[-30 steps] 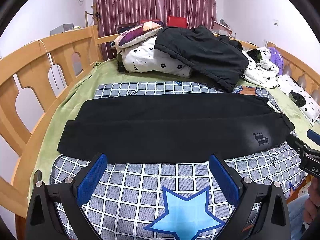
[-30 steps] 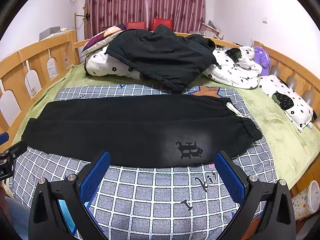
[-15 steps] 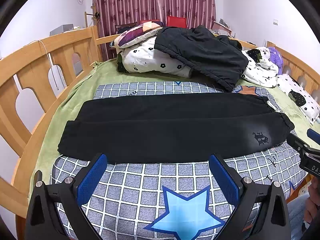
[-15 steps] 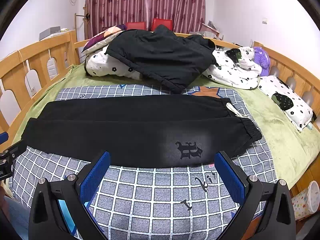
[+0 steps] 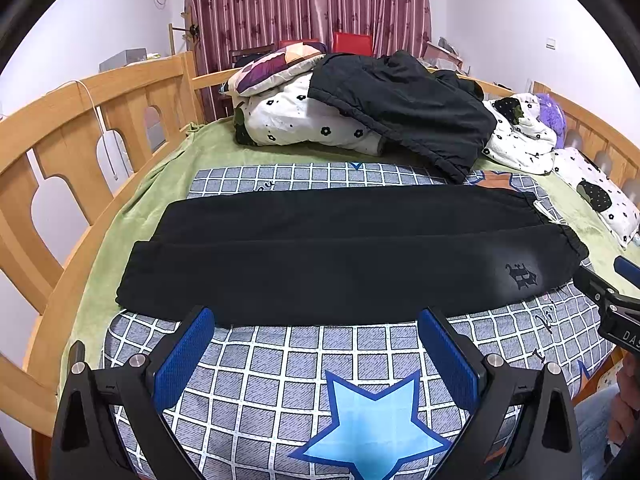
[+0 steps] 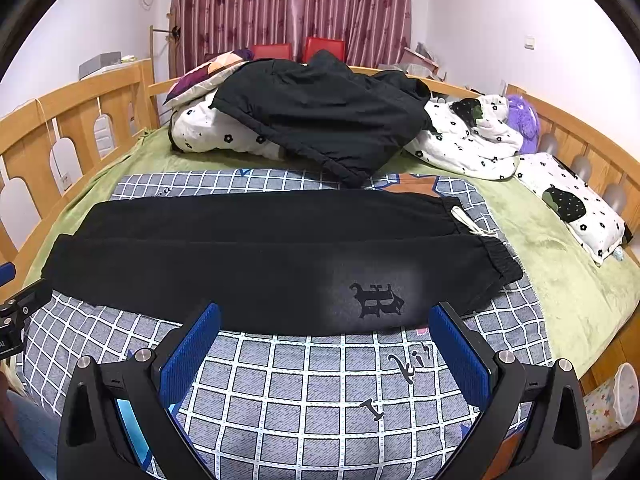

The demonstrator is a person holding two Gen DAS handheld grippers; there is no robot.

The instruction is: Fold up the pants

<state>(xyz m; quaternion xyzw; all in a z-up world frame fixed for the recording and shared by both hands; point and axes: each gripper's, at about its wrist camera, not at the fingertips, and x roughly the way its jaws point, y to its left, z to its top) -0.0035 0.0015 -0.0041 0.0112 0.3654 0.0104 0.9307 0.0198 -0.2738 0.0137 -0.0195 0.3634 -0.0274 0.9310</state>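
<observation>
Lying crosswise ahead of both grippers, the black sweatpants [image 5: 340,256] are stretching left-right on the checked blanket [image 5: 280,380], cuffs nearer the left gripper [image 5: 316,344], waistband nearer the right gripper [image 6: 324,344]. Both are hovering with jaws spread wide, holding nothing.

A wooden-railed bed [image 5: 132,92] carries a green blanket [image 6: 568,280]. On the blanket lies a grey checked cover [image 5: 280,364] with a blue star, and black pants [image 5: 320,256] lie flat across that cover, one leg over the other. Beyond the pants, toward the curtain, floral bedding [image 6: 472,144] is heaped on the blanket, with a black jacket [image 6: 328,120] draped on top.
</observation>
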